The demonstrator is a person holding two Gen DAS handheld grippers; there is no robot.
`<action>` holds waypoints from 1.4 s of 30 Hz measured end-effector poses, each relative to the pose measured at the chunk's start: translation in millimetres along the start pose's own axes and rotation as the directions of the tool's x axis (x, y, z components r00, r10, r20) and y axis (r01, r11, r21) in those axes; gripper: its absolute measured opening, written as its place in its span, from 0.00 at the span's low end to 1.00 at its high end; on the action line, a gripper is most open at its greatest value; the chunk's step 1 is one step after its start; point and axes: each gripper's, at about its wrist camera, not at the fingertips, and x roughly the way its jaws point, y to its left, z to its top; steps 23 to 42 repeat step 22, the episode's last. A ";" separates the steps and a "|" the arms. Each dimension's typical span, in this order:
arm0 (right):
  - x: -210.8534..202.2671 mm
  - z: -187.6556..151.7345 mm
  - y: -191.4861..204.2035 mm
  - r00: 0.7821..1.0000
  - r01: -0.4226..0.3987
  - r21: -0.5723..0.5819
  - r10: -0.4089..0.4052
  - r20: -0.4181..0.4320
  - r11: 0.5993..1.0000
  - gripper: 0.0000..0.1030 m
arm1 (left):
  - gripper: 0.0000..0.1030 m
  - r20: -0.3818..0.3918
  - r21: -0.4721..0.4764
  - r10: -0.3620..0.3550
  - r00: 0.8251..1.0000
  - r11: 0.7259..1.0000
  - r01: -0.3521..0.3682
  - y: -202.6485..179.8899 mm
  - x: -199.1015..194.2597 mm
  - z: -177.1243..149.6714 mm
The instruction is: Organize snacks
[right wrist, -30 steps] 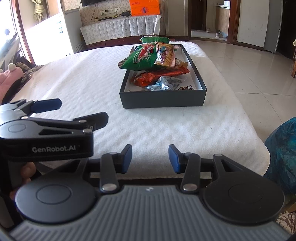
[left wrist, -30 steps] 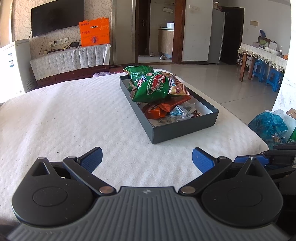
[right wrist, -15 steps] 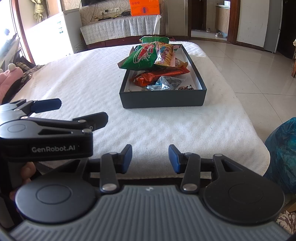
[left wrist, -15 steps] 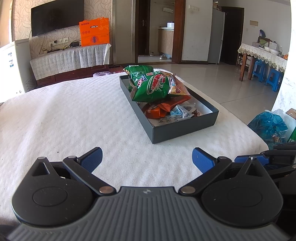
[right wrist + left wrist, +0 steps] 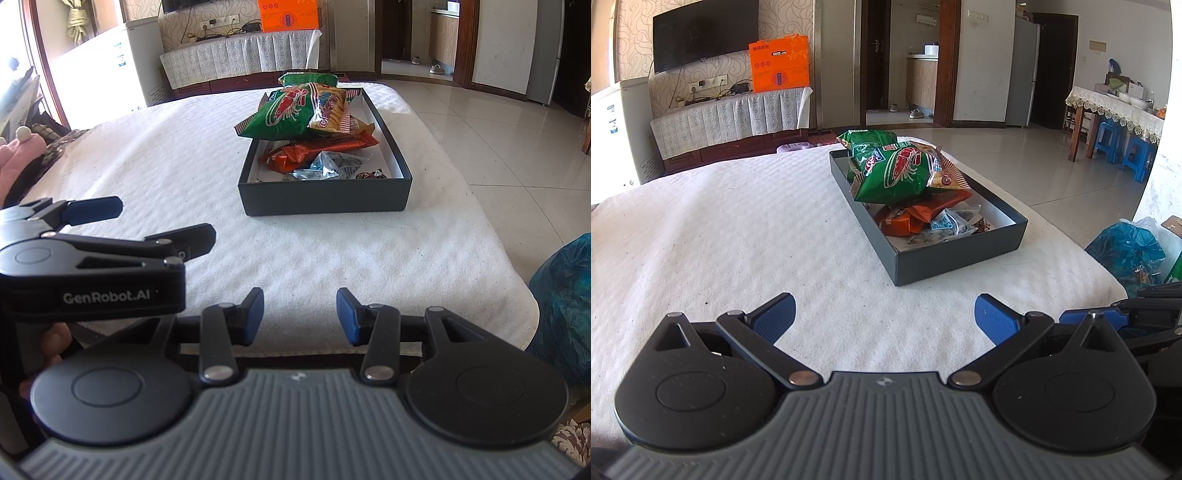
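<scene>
A dark rectangular box (image 5: 956, 258) (image 5: 325, 199) stands on the white cloth-covered table. It holds a green shrimp-chip bag (image 5: 897, 175) (image 5: 284, 114) on top, an orange wrapper (image 5: 923, 212) (image 5: 317, 151) and small clear packets (image 5: 945, 229) (image 5: 328, 168). My left gripper (image 5: 884, 317) is open and empty, hovering near the table's front edge, well short of the box. It also shows in the right wrist view (image 5: 147, 225) at left. My right gripper (image 5: 300, 315) is partly open and empty, at the front edge.
The white table (image 5: 720, 240) stretches left of the box. A blue plastic bag (image 5: 1126, 251) (image 5: 565, 306) sits off the table's right edge. A TV stand with an orange box (image 5: 779, 66) is behind. Pink plush items (image 5: 18, 155) lie far left.
</scene>
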 end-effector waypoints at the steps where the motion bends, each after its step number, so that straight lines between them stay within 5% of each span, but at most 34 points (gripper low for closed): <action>1: 0.0 -0.1 0.0 1.000 0.000 0.000 0.000 0.000 1.000 0.45 | 1.00 0.000 0.000 0.000 1.000 1.000 0.000 -0.1 -0.3 -0.1; 42: 2.1 -1.2 0.3 1.000 -0.002 -0.001 0.002 -0.011 1.000 0.45 | 1.00 0.020 0.020 -0.003 1.000 1.000 0.002 -2.9 -5.2 -2.2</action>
